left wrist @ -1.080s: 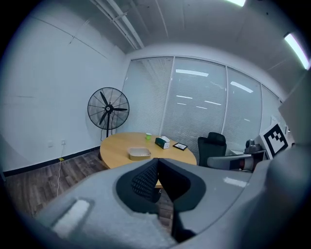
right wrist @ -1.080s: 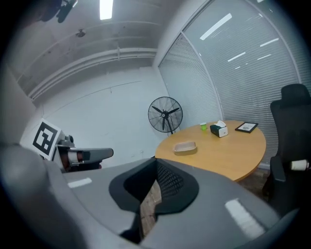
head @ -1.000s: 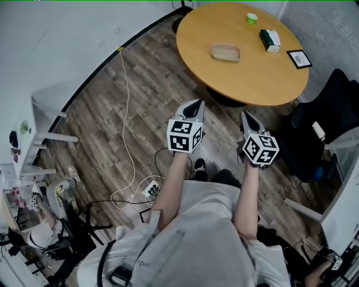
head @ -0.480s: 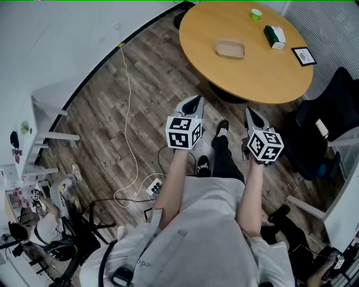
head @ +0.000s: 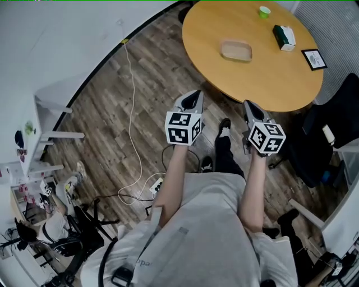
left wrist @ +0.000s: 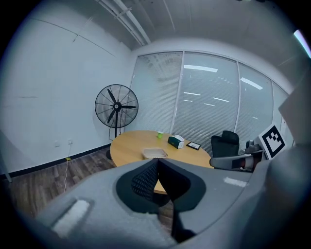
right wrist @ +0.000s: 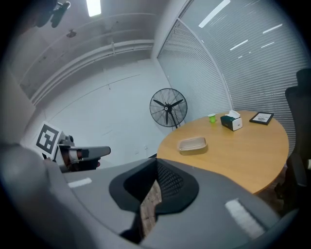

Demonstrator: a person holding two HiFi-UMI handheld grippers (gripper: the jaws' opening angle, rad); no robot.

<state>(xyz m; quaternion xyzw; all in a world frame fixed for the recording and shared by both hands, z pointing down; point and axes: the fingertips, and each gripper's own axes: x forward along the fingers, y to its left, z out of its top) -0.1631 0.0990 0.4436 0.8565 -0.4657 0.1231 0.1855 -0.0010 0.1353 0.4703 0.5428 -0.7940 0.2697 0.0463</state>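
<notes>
**Both grippers held out over the floor, jaws closed and empty**

The person stands on the wood floor [head: 112, 95] with both bare forearms stretched forward from the body, roughly parallel and near the same height. The left gripper [head: 193, 96] and the right gripper [head: 248, 105] sit side by side but apart, each with its marker cube on top. Both point towards the round bench [head: 263, 78].

In the left gripper view the jaws meet along a thin line with nothing between them. The right gripper view shows the same, with only a sliver of floorboards visible lower down between the jaw bodies. Neither gripper touches anything, and both hang over bare floor just short of the bench's near edge.

A shallow beige tray [head: 236, 50] lies on the bench nearest the grippers, towards the bench's left half. Farther back stand a small green cup [head: 264, 10] and a green-and-white tissue box [head: 285, 37]. A flat dark-framed item [head: 314, 59], perhaps a picture frame, lies near the right rim; it is too small to tell.

A black office chair [head: 331, 129] stands right of the right gripper. A white cable [head: 132, 112] trails across the floor to a power strip [head: 155, 185]. A standing fan [left wrist: 116, 107] is by the wall behind the bench.
</notes>
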